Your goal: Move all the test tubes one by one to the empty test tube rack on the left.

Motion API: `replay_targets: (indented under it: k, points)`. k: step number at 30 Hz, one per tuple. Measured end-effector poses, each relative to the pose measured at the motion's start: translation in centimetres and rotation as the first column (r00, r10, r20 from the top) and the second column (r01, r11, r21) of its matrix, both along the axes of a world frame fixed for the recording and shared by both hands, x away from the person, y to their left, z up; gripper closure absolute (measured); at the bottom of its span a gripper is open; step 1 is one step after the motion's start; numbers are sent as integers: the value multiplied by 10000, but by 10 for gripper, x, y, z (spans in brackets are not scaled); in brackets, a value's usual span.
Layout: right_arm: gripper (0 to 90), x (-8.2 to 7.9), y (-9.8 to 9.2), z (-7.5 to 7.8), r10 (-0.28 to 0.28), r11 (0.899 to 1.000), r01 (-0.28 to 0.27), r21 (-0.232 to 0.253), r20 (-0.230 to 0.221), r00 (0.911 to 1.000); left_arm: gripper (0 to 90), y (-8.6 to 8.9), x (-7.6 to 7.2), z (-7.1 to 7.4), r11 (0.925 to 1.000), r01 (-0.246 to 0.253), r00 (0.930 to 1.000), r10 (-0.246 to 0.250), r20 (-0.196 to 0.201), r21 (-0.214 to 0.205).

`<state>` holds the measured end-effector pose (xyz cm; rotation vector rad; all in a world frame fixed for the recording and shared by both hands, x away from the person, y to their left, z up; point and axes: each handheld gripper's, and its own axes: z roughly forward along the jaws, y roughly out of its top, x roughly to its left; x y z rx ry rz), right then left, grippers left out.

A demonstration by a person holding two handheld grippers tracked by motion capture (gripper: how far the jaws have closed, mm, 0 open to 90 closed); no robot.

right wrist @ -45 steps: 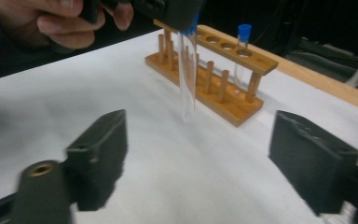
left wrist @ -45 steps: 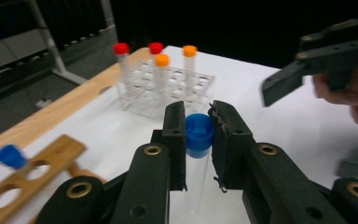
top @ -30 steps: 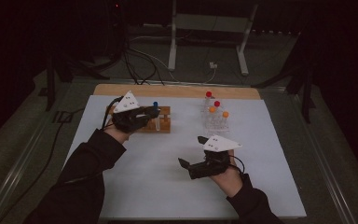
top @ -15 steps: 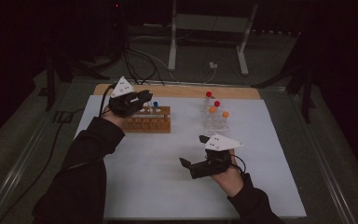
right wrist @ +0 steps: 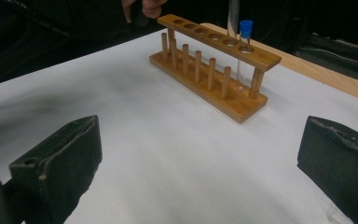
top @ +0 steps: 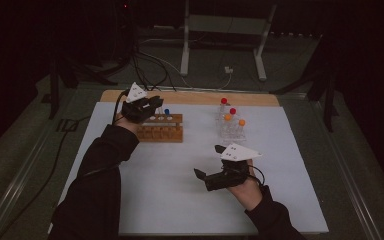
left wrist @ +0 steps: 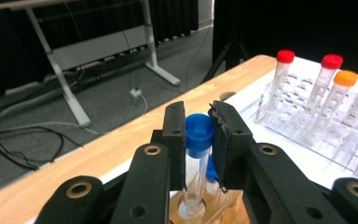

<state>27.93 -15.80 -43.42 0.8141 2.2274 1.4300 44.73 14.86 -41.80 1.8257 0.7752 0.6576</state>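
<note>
High view: the left gripper (top: 152,105), at upper left of centre, sits over the wooden rack (top: 161,133), its jaws clamped on a blue-capped tube (left wrist: 198,140). In the left gripper view the tube stands upright between the two black pads, gripped just at and below the cap, with its lower end entering a hole of the rack (a second blue cap shows just behind it, lower down). The right gripper (top: 207,178) rests low on the white desk (top: 170,200), right of centre and well apart from the rack, its jaws spread wide with nothing between them; in the right gripper view both pads frame bare desk surface, the rack in the upper middle. A clear rack (top: 231,131) holding red- and orange-capped tubes (top: 233,112) stands right of the wooden rack, near but not touching it.
</note>
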Motion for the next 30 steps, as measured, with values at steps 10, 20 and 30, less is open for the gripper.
replay_targets:
  k: [10, 20, 30]
  points:
    - [0, 1, -1, -1, 16, 10000, -16, -3, -87, 10000, 776, -2, 4, -24, 10000, -23, 9982, 27, -596, 77]
    - [0, 2, -2, -1, 17, 10000, -17, 35, -153, 9999, 774, -3, 7, -35, 9992, -21, 9944, 62, -1051, 391]
    - [0, 2, -3, 1, 42, 10000, -41, 73, -150, 9999, 724, -1, 6, -34, 9996, -5, 9919, 40, -1272, 280]
